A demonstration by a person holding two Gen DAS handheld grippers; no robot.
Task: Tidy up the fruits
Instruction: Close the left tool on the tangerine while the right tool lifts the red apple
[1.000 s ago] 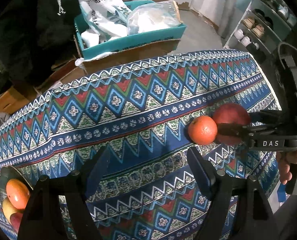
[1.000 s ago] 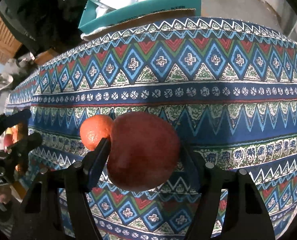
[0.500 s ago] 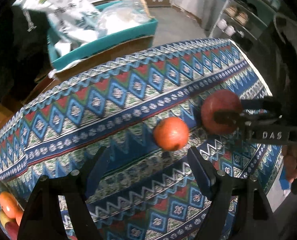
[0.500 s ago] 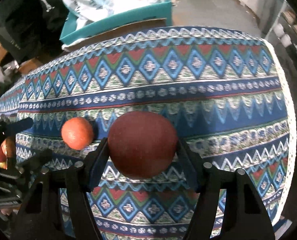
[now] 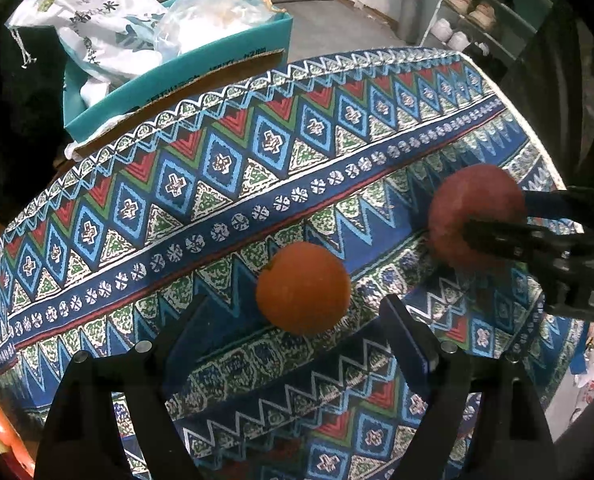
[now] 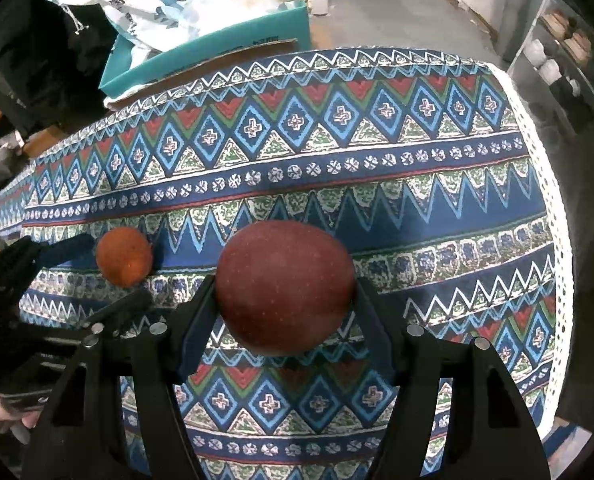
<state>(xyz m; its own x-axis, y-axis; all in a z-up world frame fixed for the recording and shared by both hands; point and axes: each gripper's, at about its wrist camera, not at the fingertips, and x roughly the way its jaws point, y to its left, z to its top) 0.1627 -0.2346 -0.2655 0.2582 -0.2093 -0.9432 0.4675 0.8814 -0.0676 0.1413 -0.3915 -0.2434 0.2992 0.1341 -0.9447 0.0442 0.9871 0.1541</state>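
Fruit already gathered showed only as a sliver of orange and yellow (image 5: 1,428) at the far left edge of the left wrist view, in a container too cropped to make out. Next along, the left gripper (image 5: 293,320) hung over the patterned tablecloth (image 5: 217,168) with its jaws spread wide and nothing pressed between them. The orange (image 5: 303,287) sat on the cloth just ahead of those fingertips and roughly centred in the gap, so a short push forward and down would likely bracket it. Being round, it offered no long axis to line up with. The left hand was plainly the nearer one. Further right, the right gripper (image 6: 285,304) was clamped on the red apple (image 6: 285,286), both pads against its sides, and the apple appeared lifted clear of the cloth, near the orange but not touching it.
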